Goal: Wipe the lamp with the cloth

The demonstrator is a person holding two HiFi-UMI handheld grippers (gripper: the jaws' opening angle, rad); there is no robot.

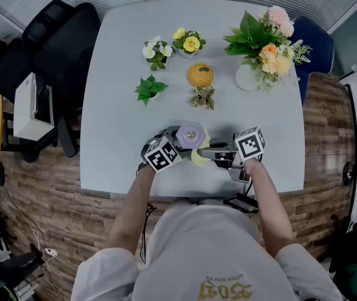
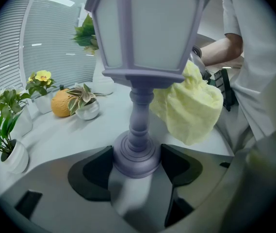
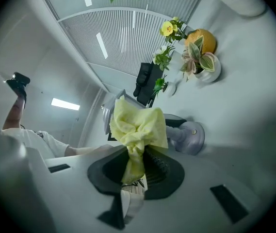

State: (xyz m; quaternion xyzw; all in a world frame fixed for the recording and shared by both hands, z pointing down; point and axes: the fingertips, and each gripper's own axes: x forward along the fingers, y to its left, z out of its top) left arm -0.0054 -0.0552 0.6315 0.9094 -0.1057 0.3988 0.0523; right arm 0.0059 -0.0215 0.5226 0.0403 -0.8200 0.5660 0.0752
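Note:
A lilac lantern-shaped lamp (image 1: 190,135) stands near the table's front edge. My left gripper (image 1: 173,147) is shut on the lamp's round base (image 2: 135,157), and the lantern head (image 2: 142,28) rises just above the jaws. My right gripper (image 1: 206,154) comes in from the right, shut on a bunched yellow cloth (image 1: 198,157). The cloth (image 2: 191,108) presses against the lower right side of the lantern head. In the right gripper view the cloth (image 3: 138,125) bulges out of my right gripper (image 3: 137,166) and hides most of the lamp; only its base (image 3: 191,137) shows.
Behind the lamp stand small potted plants (image 1: 149,89), a white-flowered pot (image 1: 157,52), a yellow-flowered pot (image 1: 189,42), an orange ornament (image 1: 200,75) and a white vase of flowers (image 1: 261,46). A black chair (image 1: 53,49) is at the left. The table's front edge (image 1: 191,195) is close.

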